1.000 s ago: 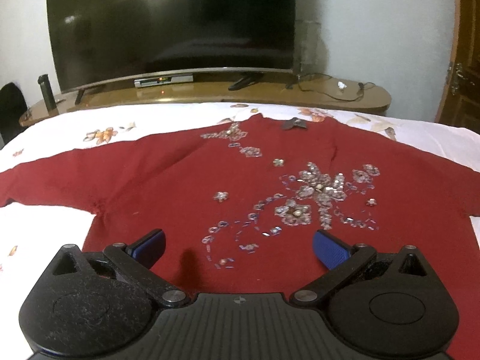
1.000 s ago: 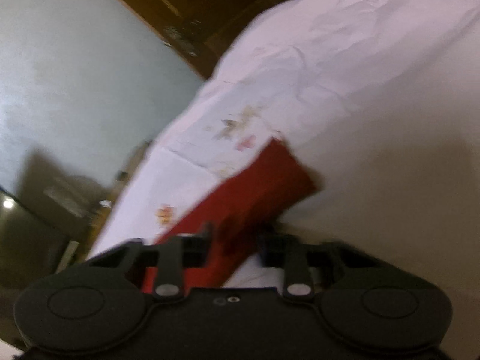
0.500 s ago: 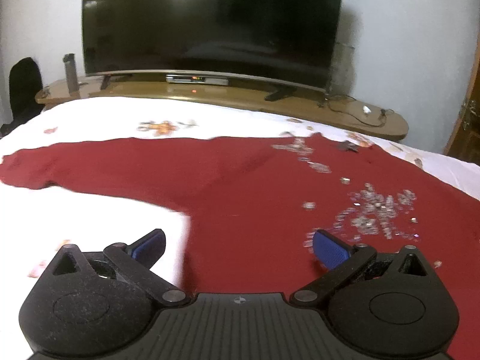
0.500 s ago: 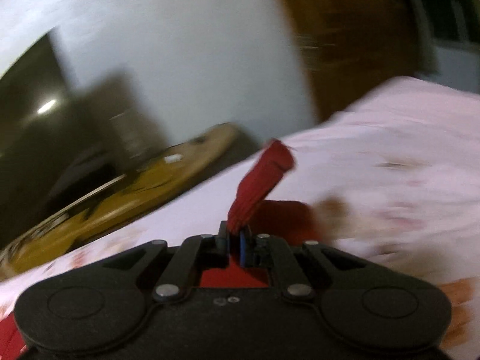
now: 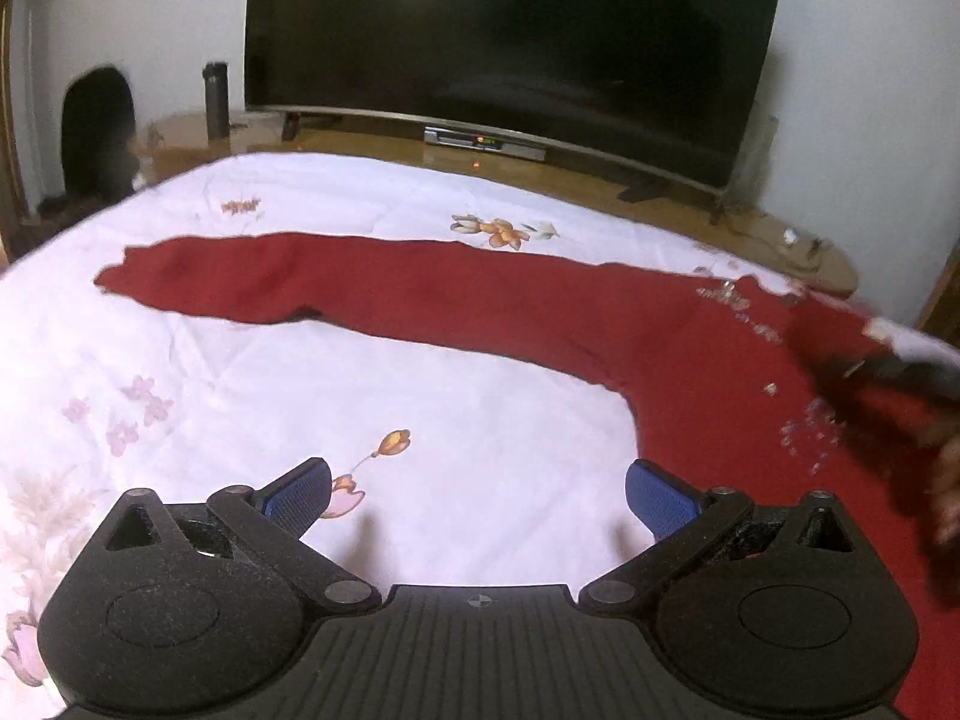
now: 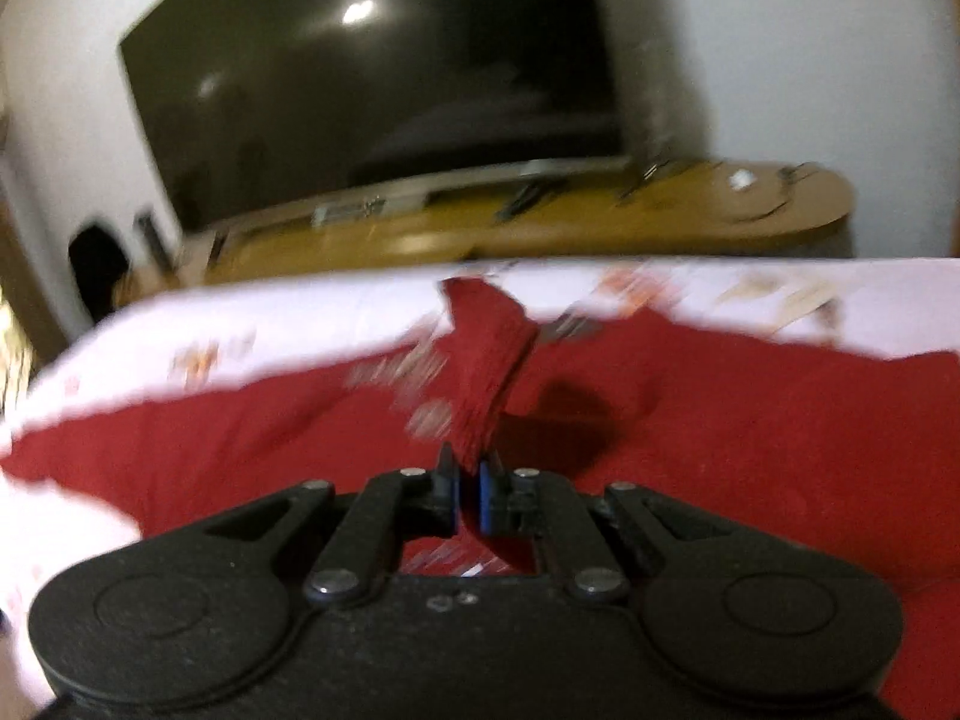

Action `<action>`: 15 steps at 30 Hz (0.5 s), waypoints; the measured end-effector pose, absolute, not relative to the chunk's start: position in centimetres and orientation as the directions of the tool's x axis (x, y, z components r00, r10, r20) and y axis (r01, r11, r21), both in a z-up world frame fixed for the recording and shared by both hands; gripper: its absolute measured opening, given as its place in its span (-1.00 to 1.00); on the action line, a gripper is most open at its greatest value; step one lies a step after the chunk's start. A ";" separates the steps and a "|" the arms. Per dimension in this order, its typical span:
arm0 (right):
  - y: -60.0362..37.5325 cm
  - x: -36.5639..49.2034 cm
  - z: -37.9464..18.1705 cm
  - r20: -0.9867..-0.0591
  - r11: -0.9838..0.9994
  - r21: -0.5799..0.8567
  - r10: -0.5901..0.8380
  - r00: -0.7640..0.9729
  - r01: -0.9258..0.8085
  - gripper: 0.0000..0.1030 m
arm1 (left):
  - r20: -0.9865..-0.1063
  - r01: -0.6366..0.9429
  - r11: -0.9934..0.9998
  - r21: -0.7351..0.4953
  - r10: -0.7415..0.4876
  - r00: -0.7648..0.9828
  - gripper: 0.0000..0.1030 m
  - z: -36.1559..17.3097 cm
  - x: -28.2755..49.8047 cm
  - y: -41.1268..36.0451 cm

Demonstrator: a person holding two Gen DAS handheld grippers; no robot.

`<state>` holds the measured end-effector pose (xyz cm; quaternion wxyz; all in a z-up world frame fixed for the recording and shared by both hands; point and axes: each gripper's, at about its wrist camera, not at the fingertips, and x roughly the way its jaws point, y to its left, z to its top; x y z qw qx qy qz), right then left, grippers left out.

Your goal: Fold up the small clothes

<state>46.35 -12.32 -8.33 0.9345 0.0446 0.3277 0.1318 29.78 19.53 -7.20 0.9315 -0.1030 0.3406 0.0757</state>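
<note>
Red top [image 5: 690, 354] with silvery beadwork lies spread on a white bedspread [image 5: 360, 408] printed with flowers, its one long sleeve [image 5: 288, 282] stretched flat toward the left side of the left wrist view. In the right wrist view the same garment covers the middle of the bed, and its other sleeve [image 6: 486, 360] is lifted clear of the body of the top, rising as a narrow red strip from between the pads of the right gripper [image 6: 468, 492]. Those pads stand almost together with the cloth pinched between them; they have just been easing apart a little, yet the fabric is between them and looks gripped (the view is blurred, so the exact contact is hard to judge).

The left gripper [image 5: 477, 492] hangs over bare bedspread just beside the hem edge of the top, its blue pads [image 5: 297, 495] spread wide with nothing between them. At the right edge of the left wrist view a blurred dark shape with a white patch crosses above the garment; what it is cannot be told.

Beyond the bed stands a wooden console [image 6: 540, 228] carrying a large dark television [image 5: 510, 42], a set-top box [image 5: 486, 143] beneath it, and a dark bottle [image 5: 216, 99] at its left end.
</note>
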 end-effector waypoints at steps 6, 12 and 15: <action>-9.7 40.9 -8.6 -0.559 0.943 0.112 0.321 0.764 -0.314 -0.14 | -0.626 -0.109 0.959 -0.261 -0.082 0.776 1.00 -7.0 32.7 18.9; -14.8 34.9 -5.5 -0.501 0.978 0.118 0.207 0.841 -0.171 -0.14 | -0.575 0.097 0.893 -0.440 -0.363 0.733 0.18 -8.0 40.4 12.5; -19.2 34.5 -5.1 -0.516 0.989 0.132 0.127 0.847 -0.068 -0.14 | -0.601 0.096 0.858 -0.505 -0.429 0.674 0.05 -10.1 44.7 9.7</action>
